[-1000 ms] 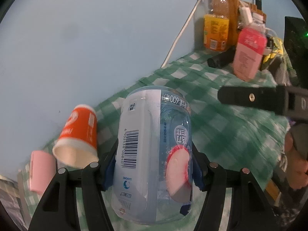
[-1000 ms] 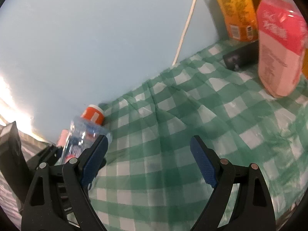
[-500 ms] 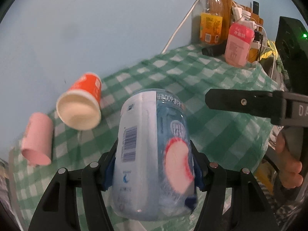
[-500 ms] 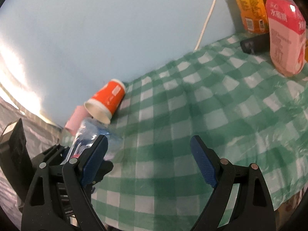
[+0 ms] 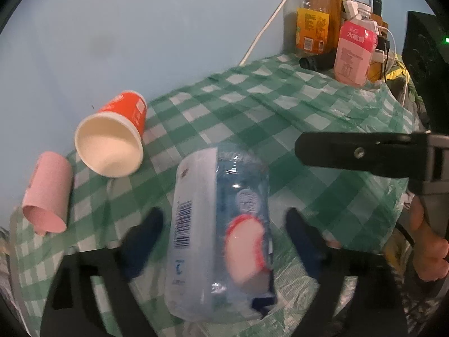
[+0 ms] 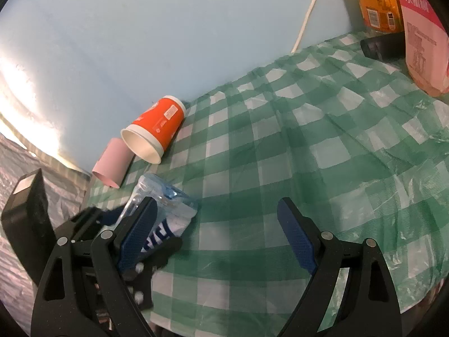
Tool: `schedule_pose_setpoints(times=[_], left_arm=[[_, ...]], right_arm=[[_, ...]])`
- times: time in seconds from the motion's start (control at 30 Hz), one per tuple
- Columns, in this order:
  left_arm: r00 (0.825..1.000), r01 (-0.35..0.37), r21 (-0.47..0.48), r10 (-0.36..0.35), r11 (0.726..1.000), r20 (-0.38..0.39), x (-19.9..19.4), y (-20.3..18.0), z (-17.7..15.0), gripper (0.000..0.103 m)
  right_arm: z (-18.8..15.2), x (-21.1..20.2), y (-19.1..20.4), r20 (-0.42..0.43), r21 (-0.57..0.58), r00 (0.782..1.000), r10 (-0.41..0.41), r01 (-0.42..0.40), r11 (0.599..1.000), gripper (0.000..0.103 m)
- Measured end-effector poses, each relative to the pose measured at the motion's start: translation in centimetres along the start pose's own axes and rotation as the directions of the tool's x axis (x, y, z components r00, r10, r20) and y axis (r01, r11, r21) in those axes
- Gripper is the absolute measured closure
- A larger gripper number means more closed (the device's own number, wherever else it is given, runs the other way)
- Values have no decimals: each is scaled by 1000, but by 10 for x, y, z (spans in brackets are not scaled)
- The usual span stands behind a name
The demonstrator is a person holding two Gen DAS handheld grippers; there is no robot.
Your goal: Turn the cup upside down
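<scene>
An orange paper cup (image 5: pixel 113 137) lies on its side on the green checked tablecloth (image 5: pixel 280 118) near the blue wall, mouth towards me; it also shows in the right wrist view (image 6: pixel 155 129). A clear plastic bottle (image 5: pixel 219 233) stands between the fingers of my left gripper (image 5: pixel 224 233), whose jaws are spread apart from it. My right gripper (image 6: pixel 217 236) is open and empty over the cloth; the bottle (image 6: pixel 160 210) and left gripper are at its lower left.
A pink paper cup (image 5: pixel 49 196) lies on its side left of the orange cup, also in the right wrist view (image 6: pixel 112 165). An orange drink bottle (image 5: pixel 313 19), a pink bottle (image 5: pixel 353 53) and a dark object (image 5: pixel 317 62) stand at the far right. A white cable (image 5: pixel 266 28) runs down the wall.
My left gripper has opened and let go of the bottle, which now rests on the cloth. Both grippers have drawn back, so more of the table shows.
</scene>
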State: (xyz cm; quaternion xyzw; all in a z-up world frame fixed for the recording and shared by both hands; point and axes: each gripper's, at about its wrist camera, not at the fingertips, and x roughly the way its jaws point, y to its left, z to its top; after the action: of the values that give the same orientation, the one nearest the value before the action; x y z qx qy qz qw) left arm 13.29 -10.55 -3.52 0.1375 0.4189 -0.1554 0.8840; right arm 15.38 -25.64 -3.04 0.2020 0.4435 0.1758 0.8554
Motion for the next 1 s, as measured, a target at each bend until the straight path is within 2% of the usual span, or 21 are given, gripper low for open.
schedule_pose_setpoints(times=[0.2,0.37,0.6,1.0], left_arm=[[999,-41,17,41,999,18,-8,-1,1,10],[998,-16,-18,17,1000,54,-23,7,3,10],[993,22,-74,-13,997,117,-51,23,2,10],[977,70,-179,-32,981,211,-79,59,-22,10]], right_arm=[[-2,0,-1,-4,6,1000,11,-11,1000,16],[-3,-3,1,-5,10,1000,31,-31,999,16],[-8,0,9,-45,42,993,113,-111,993,16],[-11,15,38,-105,59,981,162,-157,986,16]])
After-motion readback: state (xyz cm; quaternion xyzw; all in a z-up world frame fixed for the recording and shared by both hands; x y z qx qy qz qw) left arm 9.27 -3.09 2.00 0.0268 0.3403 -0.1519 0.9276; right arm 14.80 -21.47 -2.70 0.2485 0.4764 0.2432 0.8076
